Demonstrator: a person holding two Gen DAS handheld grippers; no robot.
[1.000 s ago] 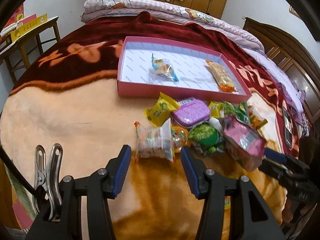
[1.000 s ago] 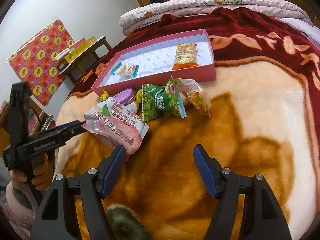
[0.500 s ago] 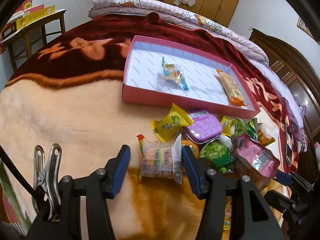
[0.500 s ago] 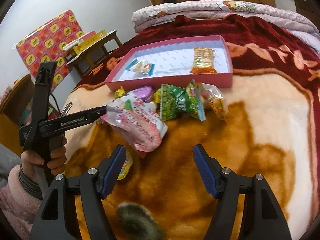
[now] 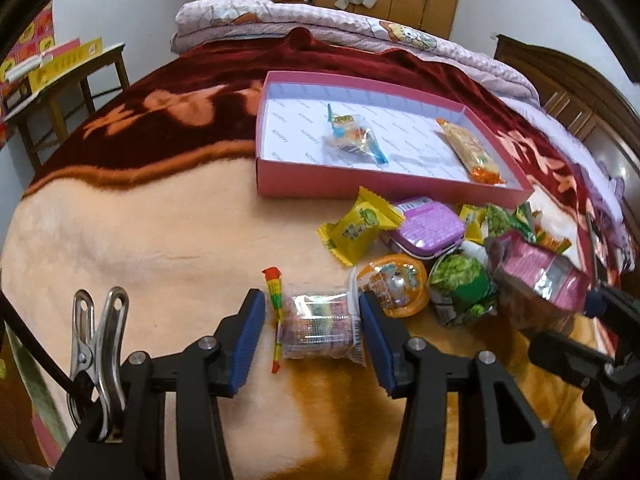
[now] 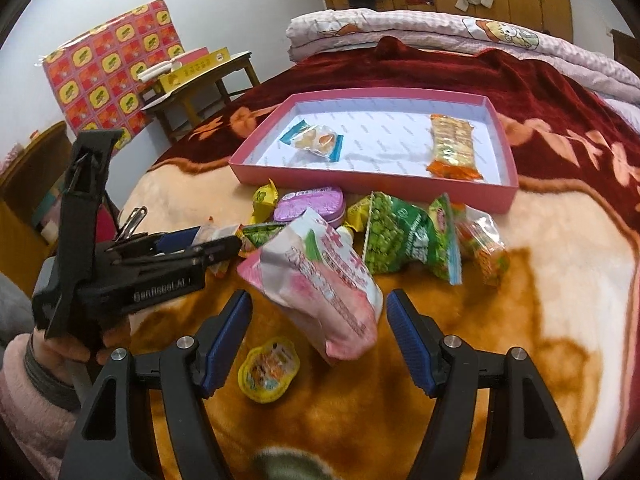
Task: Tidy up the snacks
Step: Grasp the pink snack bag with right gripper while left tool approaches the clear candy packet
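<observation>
My left gripper (image 5: pixel 311 312) reaches down onto the blanket, its jaws closing around a clear packet of coloured candy (image 5: pixel 320 326). The right pad touches the packet's edge and a small gap shows at the left pad. My right gripper (image 6: pixel 319 308) is open, with a pink pouch (image 6: pixel 320 288) between its fingers and not pinched. The snack pile holds a yellow packet (image 5: pixel 356 232), a purple tin (image 5: pixel 428 228), a jelly cup (image 5: pixel 396 284) and a green pea bag (image 6: pixel 404 240). The pink tray (image 5: pixel 360 188) behind holds a blue-edged packet (image 5: pixel 352 136) and an orange bar (image 5: pixel 468 148).
A second small jelly cup (image 6: pixel 268 368) lies near my right gripper's left finger. A wooden side table (image 6: pixel 200 84) with yellow boxes stands left of the bed. Folded quilts (image 5: pixel 320 20) lie at the far end. A hand in a pink sleeve (image 6: pixel 24 376) holds the left gripper.
My left gripper has come forward over the clear candy packet, which now sits between its narrowing jaws. My right gripper has shifted left, so the pink pouch now lies between its fingers.
</observation>
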